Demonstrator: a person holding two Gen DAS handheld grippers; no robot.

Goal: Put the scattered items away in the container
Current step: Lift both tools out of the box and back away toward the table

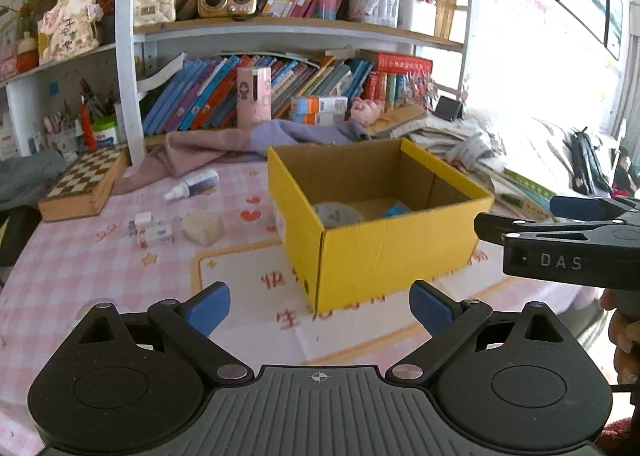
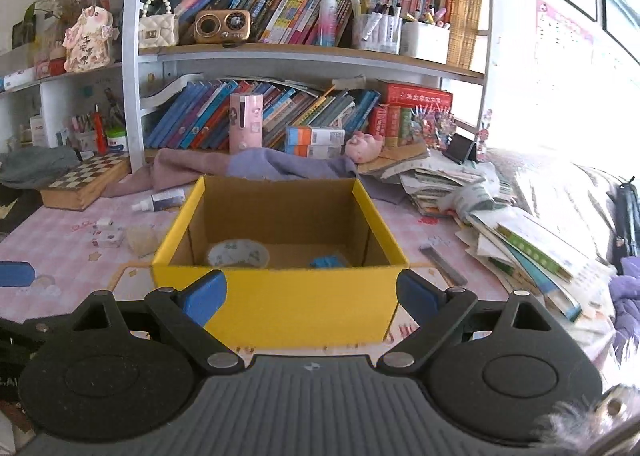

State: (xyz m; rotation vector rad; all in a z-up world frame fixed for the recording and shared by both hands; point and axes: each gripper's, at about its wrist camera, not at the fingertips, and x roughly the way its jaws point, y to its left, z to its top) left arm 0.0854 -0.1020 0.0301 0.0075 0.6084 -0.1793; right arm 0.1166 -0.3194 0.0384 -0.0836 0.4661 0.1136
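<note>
- Yellow cardboard box (image 2: 280, 296) stands open on the pink checked tablecloth (image 1: 80, 256), brown inside.
- Inside the box lie a pale patterned bowl (image 2: 239, 253) on the left and a blue thing (image 2: 327, 261) on the right, apart from each other.
- Left gripper (image 1: 320, 306) is released, its blue pads wide apart with nothing between them; it sits near the box's near corner.
- Right gripper (image 2: 311, 296) is also released and empty, pads spread before the box's front wall; in the left view it shows at the right edge, held by a hand (image 1: 624, 340).
- Still on the cloth left of the box: a small bottle (image 1: 192, 184) lying on its side, a beige heart-shaped block (image 1: 204, 228) and, just beside it, a few small white boxes (image 1: 152, 230).
- A metal ruler (image 2: 442, 266) lies on the cloth right of the box, near a heap of books (image 2: 520, 248).
- A chessboard case (image 1: 84, 184) sits at the far left, before the bookshelf (image 1: 300, 28).
</note>
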